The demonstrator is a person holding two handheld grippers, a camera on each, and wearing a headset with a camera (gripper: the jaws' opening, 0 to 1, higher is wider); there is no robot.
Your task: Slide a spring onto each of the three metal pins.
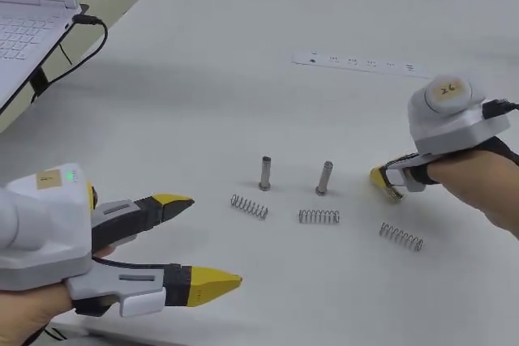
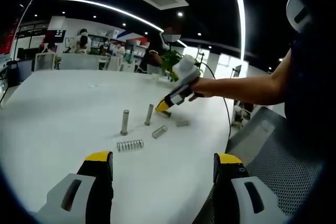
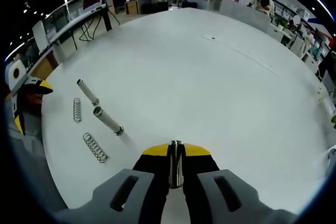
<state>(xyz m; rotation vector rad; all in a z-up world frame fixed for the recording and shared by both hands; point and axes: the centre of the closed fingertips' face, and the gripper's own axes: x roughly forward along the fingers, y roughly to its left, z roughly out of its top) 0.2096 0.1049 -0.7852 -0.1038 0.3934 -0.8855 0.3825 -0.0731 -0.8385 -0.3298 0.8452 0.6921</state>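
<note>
Currently my right gripper (image 3: 176,149) is clamped on one pin (image 3: 176,169), just right of the two upright pins (image 1: 265,173). My left gripper (image 1: 212,241) gapes apart, near left. I'd stand it squarely and release gently, clear of the three springs (image 1: 319,216).

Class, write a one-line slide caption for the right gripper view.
Right hand-held gripper shut on a metal pin over a white table, two upright pins and two springs beyond.

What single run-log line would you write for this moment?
left gripper open | right gripper shut on pin | two pins upright | three springs lying on table
</note>
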